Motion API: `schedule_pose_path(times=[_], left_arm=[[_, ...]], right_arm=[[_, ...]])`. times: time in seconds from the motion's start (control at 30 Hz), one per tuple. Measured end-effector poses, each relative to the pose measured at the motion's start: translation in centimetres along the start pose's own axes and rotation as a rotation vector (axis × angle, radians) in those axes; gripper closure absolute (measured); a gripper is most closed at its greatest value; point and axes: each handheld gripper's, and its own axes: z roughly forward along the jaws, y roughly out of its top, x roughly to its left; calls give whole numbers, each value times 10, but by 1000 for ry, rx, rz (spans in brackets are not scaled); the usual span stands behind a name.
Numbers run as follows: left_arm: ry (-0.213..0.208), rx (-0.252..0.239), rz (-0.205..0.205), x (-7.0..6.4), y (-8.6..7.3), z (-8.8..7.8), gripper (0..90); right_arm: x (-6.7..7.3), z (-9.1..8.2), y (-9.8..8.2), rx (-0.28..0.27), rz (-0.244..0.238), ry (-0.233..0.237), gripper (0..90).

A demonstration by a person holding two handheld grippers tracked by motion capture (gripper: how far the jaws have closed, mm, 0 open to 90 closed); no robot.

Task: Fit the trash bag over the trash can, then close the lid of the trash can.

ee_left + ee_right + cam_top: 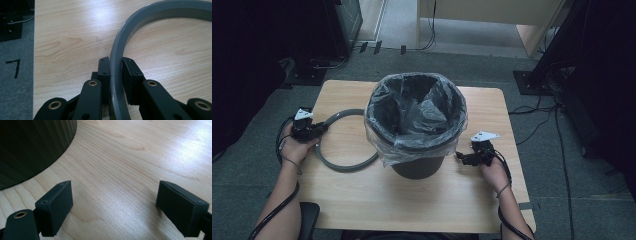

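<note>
Your left tongs (115, 65) straddle the grey ring (140, 20) where it lies flat on the tabletop (67, 32), just left of the lined bin (414, 125); one pad sits against the outer face of the band, the other shows a thin gap on the inner face, so I judge the grip unfinished rather than secure; your right tongs (113, 207) stand wide open over bare wood beside the dark ribbed wall of the bin (32, 150), holding nothing. Risks, as I judge them: lift now and the ring may slide through the pads and drop back, because the band is thin, smooth and held at one point on its arc; a single-point hold also lets the far side sag and swing into the bin; the clear bag (382, 145) drapes loosely over the rim, so the ring could snag or drag it down if lowered off-centre; the bin is unsteadied, and a knock could shift it.
</note>
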Motion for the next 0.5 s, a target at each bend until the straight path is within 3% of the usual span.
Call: schedule_pose_path(times=[0.1,0.5], left_arm=[[1,8,-17,0,1,0,784],[-13,19,-23,3,1,-2,787]], right_arm=[[0,0,0,1,3,-3,133],[0,-2,-1,-1,16,-12,132]])
